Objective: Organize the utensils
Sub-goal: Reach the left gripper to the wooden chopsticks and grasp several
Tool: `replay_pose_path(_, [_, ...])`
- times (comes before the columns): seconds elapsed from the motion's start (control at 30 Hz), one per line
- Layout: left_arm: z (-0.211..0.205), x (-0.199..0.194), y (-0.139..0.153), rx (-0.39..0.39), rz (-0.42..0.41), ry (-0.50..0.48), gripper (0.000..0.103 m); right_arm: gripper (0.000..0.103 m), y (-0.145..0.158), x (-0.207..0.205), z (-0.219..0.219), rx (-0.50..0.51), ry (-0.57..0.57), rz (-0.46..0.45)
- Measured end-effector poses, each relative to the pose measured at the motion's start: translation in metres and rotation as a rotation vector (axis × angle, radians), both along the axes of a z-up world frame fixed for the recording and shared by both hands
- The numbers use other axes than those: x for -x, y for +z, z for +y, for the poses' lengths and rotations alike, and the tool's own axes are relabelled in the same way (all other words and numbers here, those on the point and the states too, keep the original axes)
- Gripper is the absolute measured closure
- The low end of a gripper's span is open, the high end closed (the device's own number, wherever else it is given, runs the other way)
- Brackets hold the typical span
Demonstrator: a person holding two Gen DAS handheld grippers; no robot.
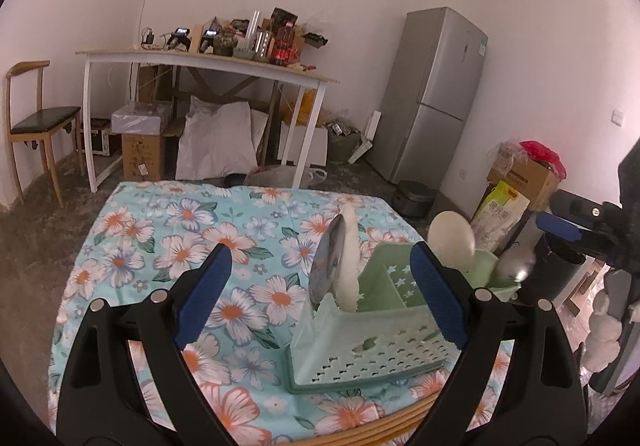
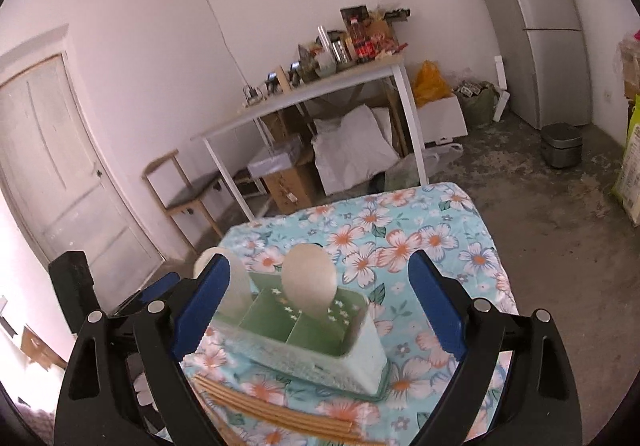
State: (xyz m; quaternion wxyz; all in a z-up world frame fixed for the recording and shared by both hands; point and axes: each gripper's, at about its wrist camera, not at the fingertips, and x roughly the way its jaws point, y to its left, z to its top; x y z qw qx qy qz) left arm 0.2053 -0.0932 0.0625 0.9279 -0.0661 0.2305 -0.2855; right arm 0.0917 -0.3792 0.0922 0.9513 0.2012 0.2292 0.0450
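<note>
While no writing reads clearly, chopsticks [image 2: 280, 412] lie before the rack [image 2: 320, 342].

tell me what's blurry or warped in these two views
Left wrist view: fisheye bends the fridge and desk; the metal spoon at the green caddy is smeared by motion blur. Right wrist view: the door curves at the edge; the white ladle stays fairly sharp; pinkish cast on the walls.

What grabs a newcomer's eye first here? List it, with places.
The pale green utensil caddy on the floral tablecloth, with a white spoon standing in its compartment and plates upright in its rack. Wooden chopsticks lie on the cloth at the near edge, in front of the caddy.
</note>
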Motion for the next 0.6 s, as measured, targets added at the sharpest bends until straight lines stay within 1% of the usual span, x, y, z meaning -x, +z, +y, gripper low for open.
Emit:
replay_pose_path(0.13, [0.012,0.021,0.006,-0.012,-0.028,0.0,0.016,0.015,-0.002,0.031,0.0,0.001,-0.019,-0.002])
replay_pose_path(0.27, [0.028,0.046,0.003,-0.031,-0.015,0.004,0.016,0.011,-0.022,0.061,-0.001,-0.017,-0.049,0.05])
replay_pose_path(0.37, [0.036,0.063,-0.004,-0.052,0.014,0.006,0.016,0.01,-0.044,0.077,0.005,0.0,-0.07,0.131])
replay_pose_path(0.47, [0.045,0.08,-0.011,-0.07,0.029,0.015,0.016,0.01,-0.075,0.09,0.016,0.03,-0.074,0.249])
replay_pose_path(0.6, [0.058,0.099,-0.034,-0.114,0.088,0.021,0.016,0.008,-0.108,0.096,0.033,0.113,-0.096,0.376])
